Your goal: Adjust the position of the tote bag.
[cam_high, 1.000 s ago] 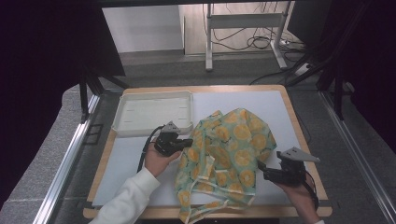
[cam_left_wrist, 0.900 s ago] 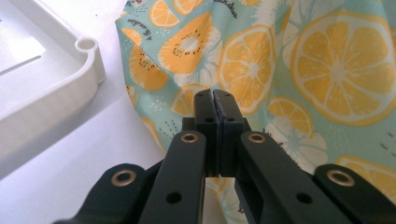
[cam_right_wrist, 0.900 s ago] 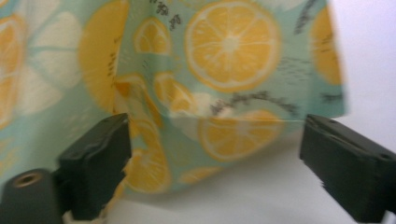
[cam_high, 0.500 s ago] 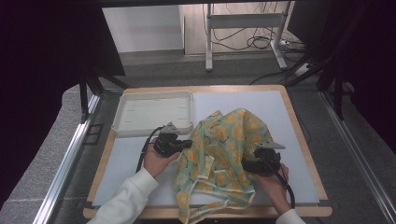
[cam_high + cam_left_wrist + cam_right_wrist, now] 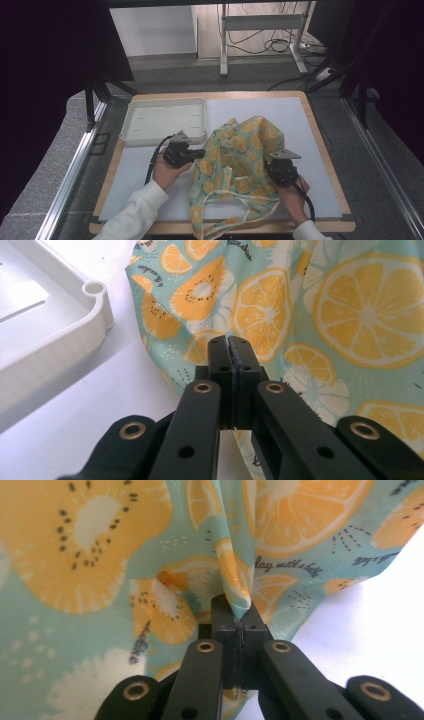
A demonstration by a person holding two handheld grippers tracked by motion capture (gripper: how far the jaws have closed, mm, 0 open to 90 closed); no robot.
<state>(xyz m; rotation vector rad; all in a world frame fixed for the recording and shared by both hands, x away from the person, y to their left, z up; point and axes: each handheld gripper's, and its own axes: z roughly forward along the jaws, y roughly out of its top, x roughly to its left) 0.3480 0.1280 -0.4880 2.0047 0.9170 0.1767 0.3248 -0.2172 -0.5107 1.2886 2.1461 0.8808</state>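
Observation:
A teal cloth bag (image 5: 240,145) printed with orange and kiwi slices lies crumpled on the white mat (image 5: 280,110), its straps trailing toward the front edge. My left gripper (image 5: 201,154) is at the bag's left edge. In the left gripper view its jaws (image 5: 229,342) are pressed together on the cloth (image 5: 310,305). My right gripper (image 5: 270,169) is at the bag's right side. Its jaws have just been closing and now pinch a raised fold (image 5: 235,580) between the fingertips of the right gripper (image 5: 235,607).
A white plastic tray (image 5: 131,140) stands at the back left of the mat, close to the left gripper, with its rounded corner (image 5: 95,292) beside the cloth. The mat lies on a wooden board (image 5: 325,150). Metal rails run along both sides.
The right hand moved left and down from the mat's right side into the bag, and its jaws went from open to shut on a fold. The left hand stayed put.

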